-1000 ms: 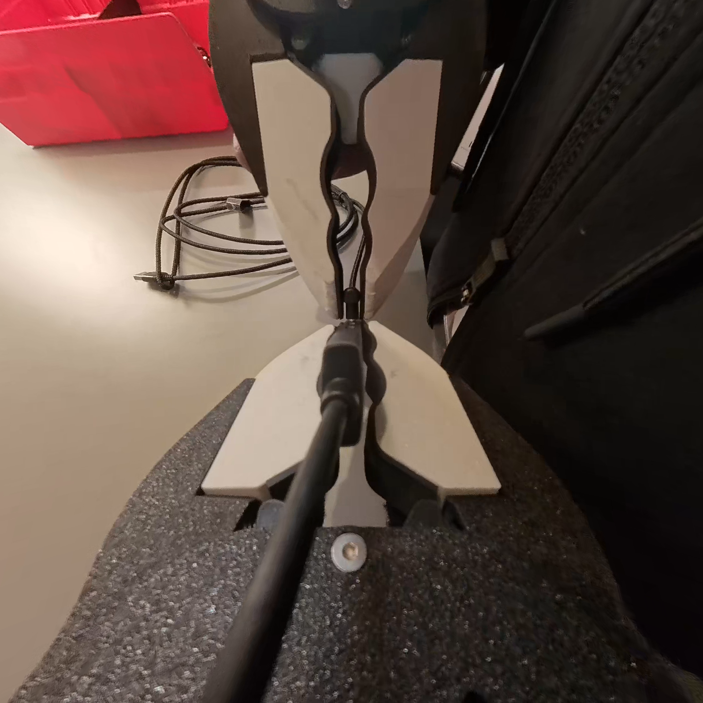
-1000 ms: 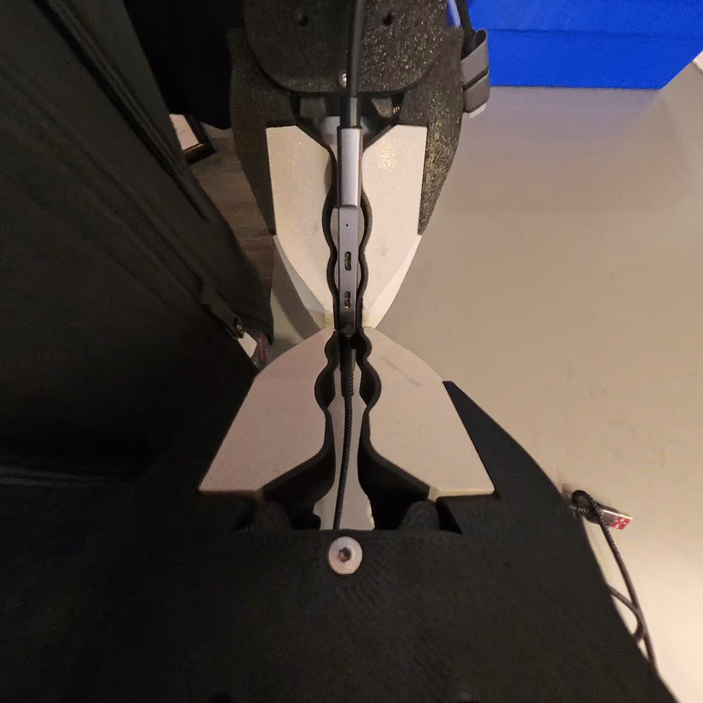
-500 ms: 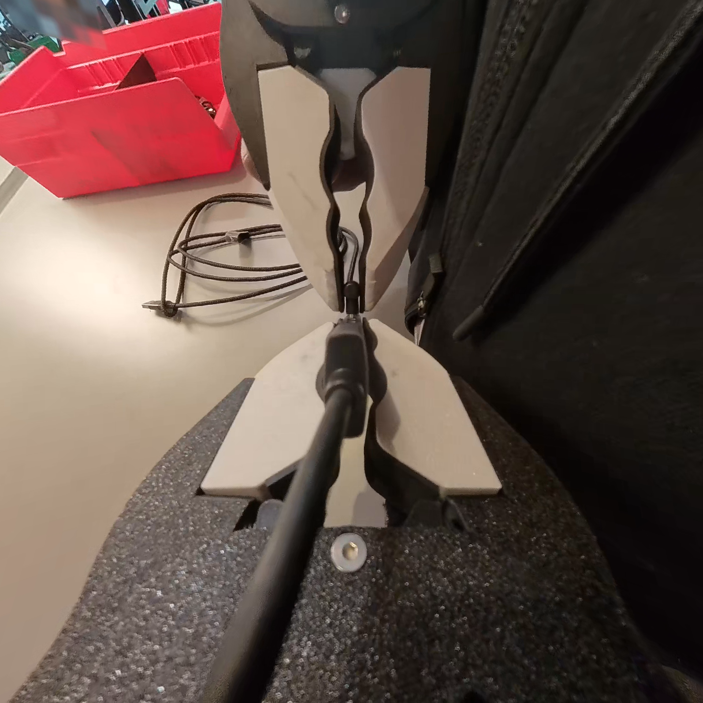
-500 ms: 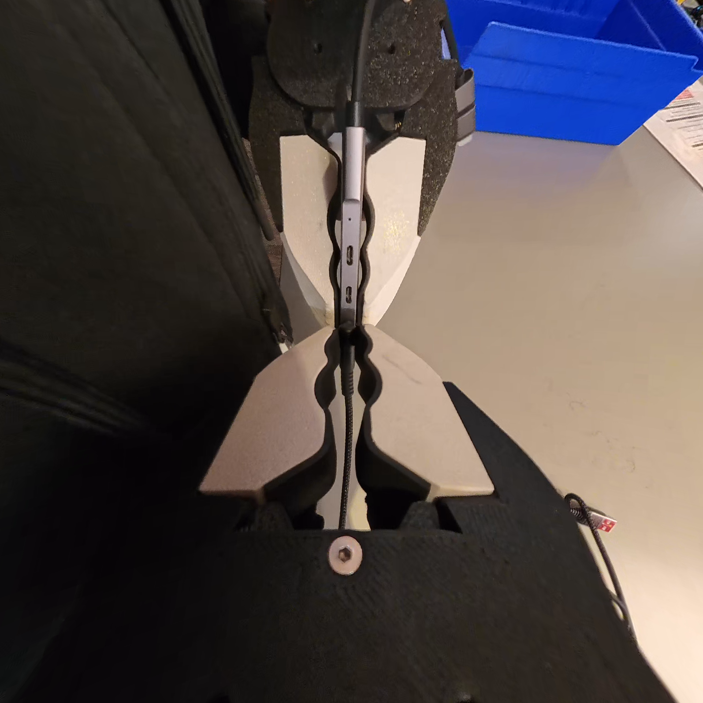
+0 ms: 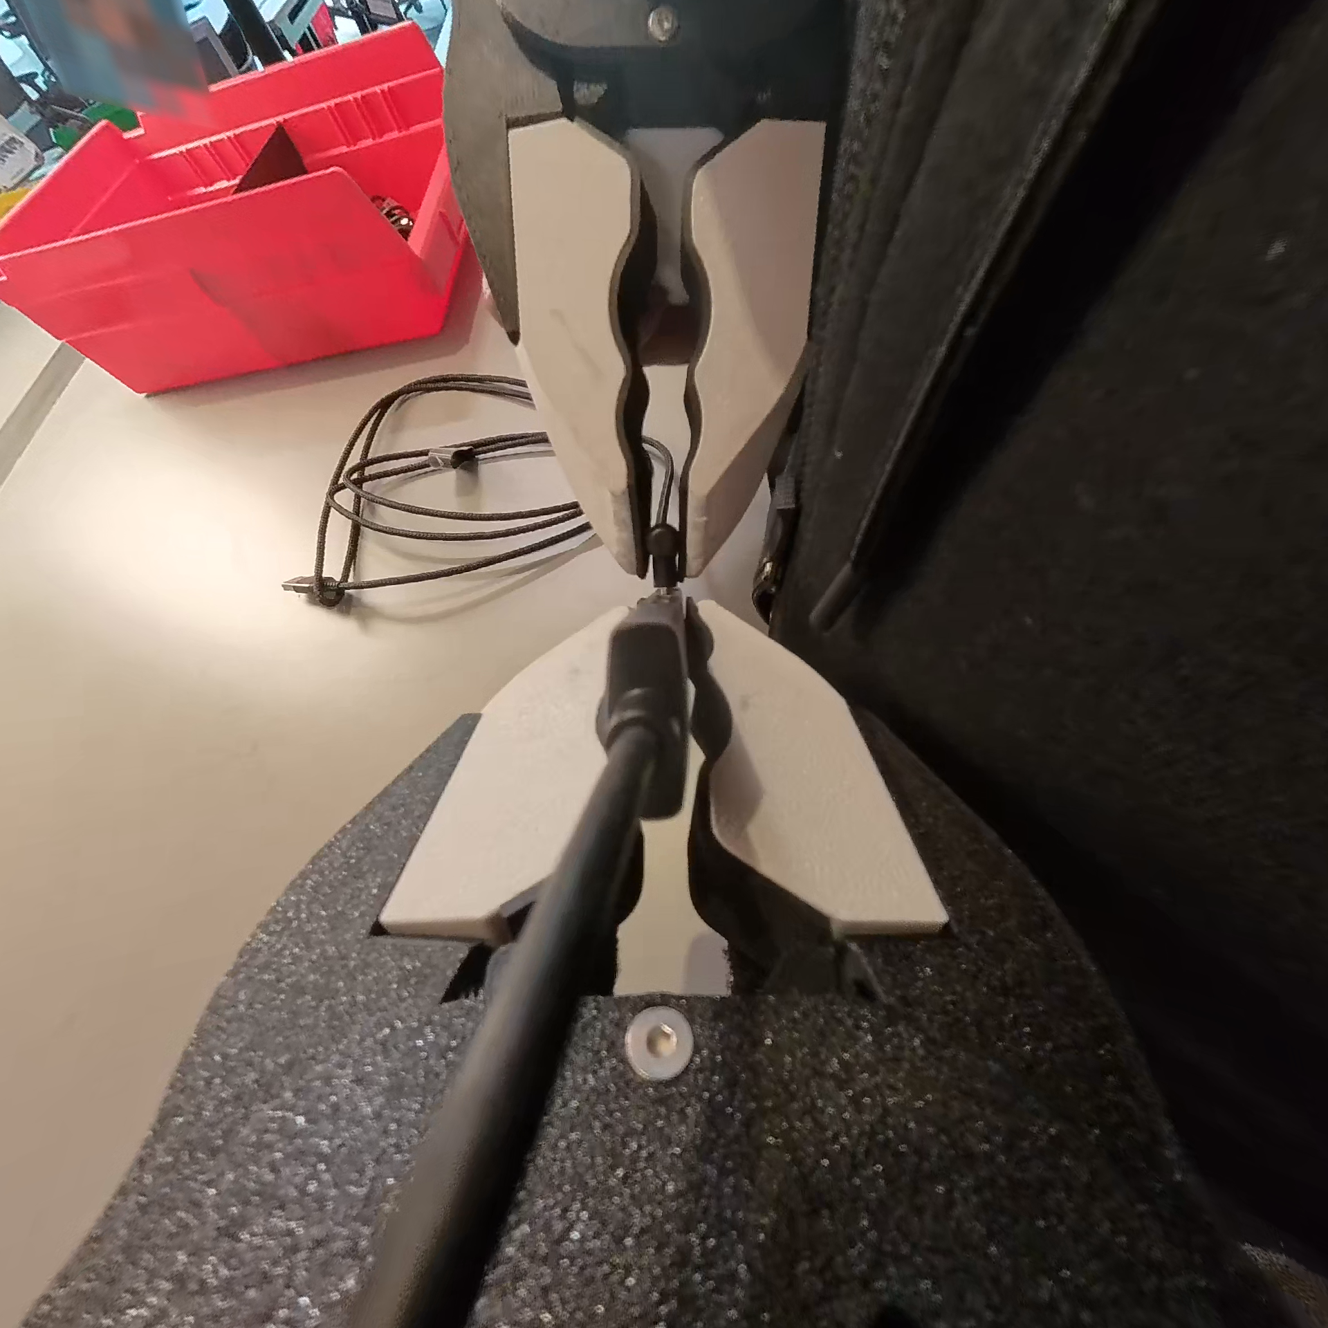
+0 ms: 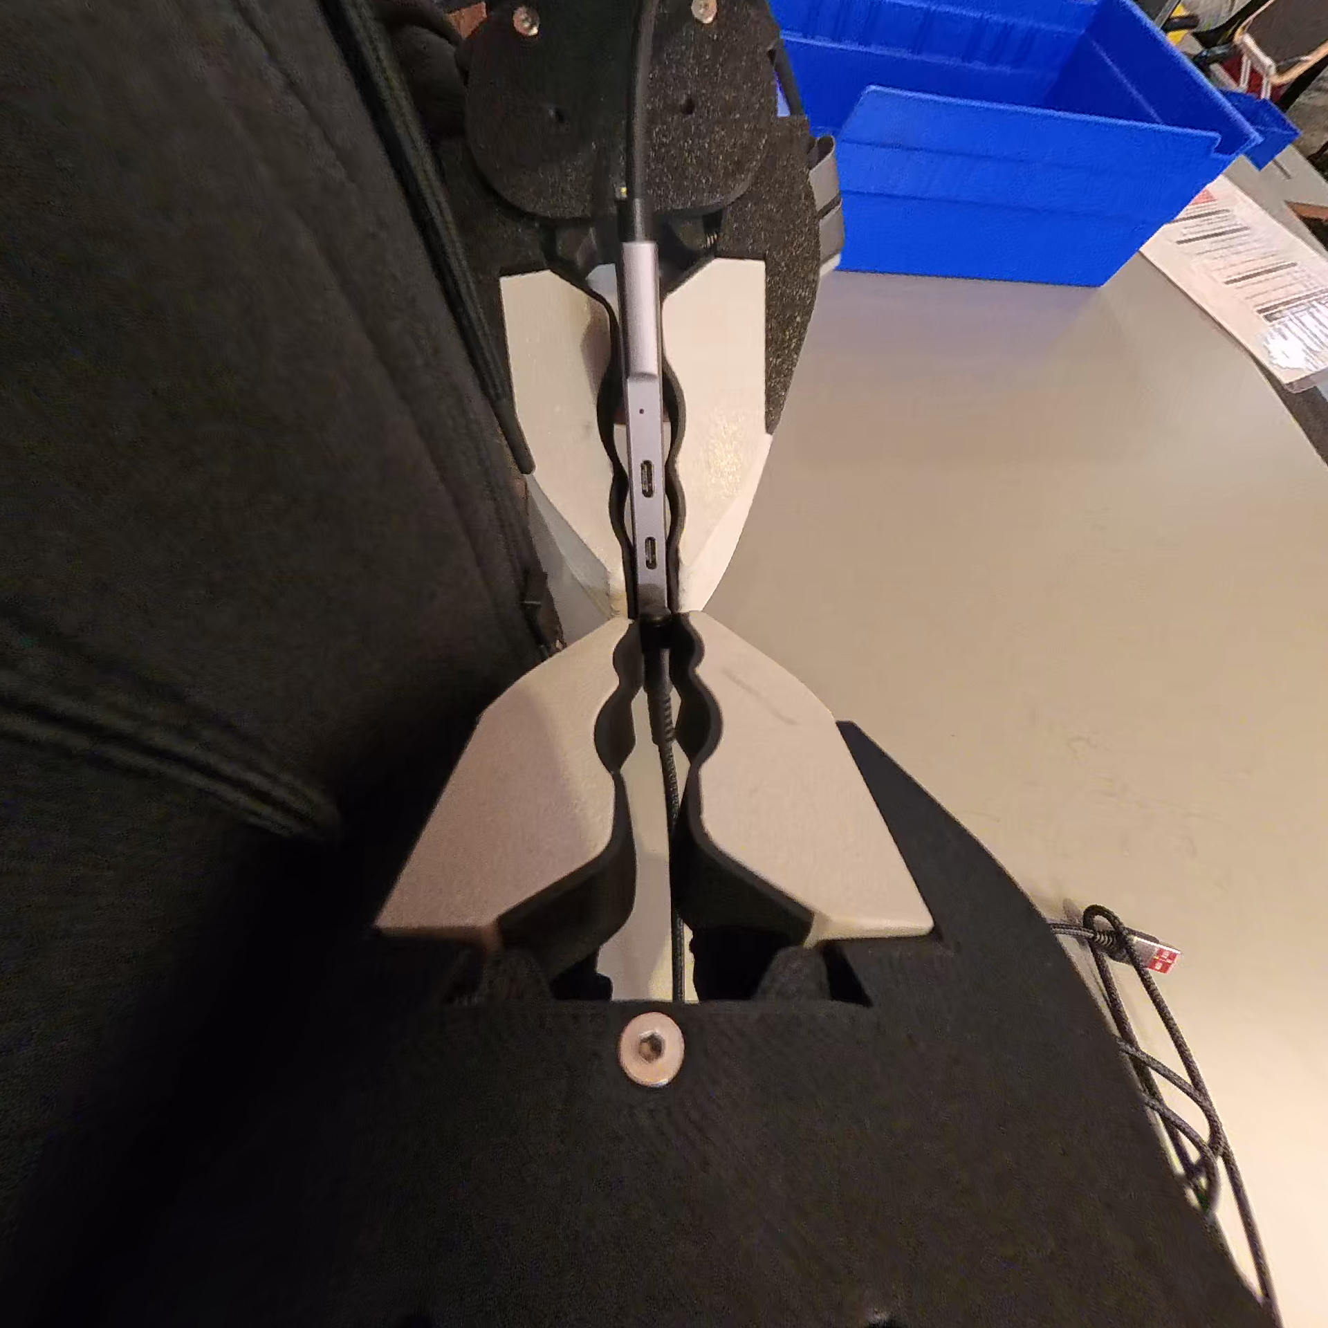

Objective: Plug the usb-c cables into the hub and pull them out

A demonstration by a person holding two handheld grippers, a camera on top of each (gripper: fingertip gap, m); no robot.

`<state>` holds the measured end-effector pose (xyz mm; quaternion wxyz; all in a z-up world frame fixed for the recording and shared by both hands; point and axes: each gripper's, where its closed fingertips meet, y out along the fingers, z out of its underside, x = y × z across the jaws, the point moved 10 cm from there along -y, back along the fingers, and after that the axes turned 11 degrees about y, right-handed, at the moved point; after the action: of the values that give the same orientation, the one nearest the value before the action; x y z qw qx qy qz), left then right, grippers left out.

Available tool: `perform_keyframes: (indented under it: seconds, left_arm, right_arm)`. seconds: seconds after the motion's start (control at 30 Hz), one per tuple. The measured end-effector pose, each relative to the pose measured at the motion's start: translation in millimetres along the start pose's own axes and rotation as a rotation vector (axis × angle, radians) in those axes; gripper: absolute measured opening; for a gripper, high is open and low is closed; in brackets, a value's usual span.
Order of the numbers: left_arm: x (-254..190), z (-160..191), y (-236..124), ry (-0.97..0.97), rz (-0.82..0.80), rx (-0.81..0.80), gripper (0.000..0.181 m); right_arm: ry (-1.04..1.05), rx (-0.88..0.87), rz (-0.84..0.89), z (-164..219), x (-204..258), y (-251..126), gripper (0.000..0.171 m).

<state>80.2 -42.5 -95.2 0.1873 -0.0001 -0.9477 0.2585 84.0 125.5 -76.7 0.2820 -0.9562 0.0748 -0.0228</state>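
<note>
My left gripper (image 5: 665, 609) is shut on a slim grey hub (image 6: 642, 460), whose thick black lead (image 5: 546, 934) runs back over the gripper. Two side ports show on the hub in the right wrist view. My right gripper (image 6: 654, 624) is shut on the black plug (image 5: 662, 552) of a braided usb-c cable (image 6: 665, 726). The two grippers meet tip to tip above the table. The plug's metal tip sits at the hub's end, with a sliver of metal showing.
A red bin (image 5: 237, 287) and a coiled black braided cable (image 5: 431, 503) lie on the beige table (image 5: 144, 718). A blue bin (image 6: 1006, 180), a printed sheet (image 6: 1257, 287) and a red-tipped cable (image 6: 1150, 959) lie on the other side. A person's black clothing (image 5: 1078, 575) is close beside both grippers. The tips of both grippers are at nearly the same place.
Both grippers, still tip to tip and shut on hub and plug, have moved and tilted together. The red and blue bins have come further into view.
</note>
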Motion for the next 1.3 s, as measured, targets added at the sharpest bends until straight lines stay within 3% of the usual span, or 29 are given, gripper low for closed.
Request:
perform_keyframes:
  seconds: [0.33, 0.77, 1.0, 1.17, 1.3]
  left_arm:
    - [0.8, -2.6, 1.2, 0.066, -0.041, 0.066, 0.012]
    - [7.6, -0.6, 0.9, 0.095, -0.024, 0.072, 0.012]
    - [10.7, -0.5, 2.0, 0.131, -0.032, 0.136, 0.012]
    - [10.8, 5.5, -5.5, 0.084, -0.043, 0.061, 0.013]
    - [7.2, 9.0, -9.1, 0.070, -0.048, 0.035, 0.014]
  right_arm:
    - [-0.072, 0.103, 0.080, -6.3, 2.4, 0.0, 0.008]
    - [0.055, 0.100, 0.031, -0.8, -10.5, 7.7, 0.012]
    - [-0.091, 0.139, 0.072, -4.2, -10.8, 18.0, 0.009]
    - [-0.159, 0.091, 0.076, -8.1, -8.3, 16.2, 0.008]
    - [-0.094, 0.052, 0.066, -7.9, -5.6, 16.5, 0.008]
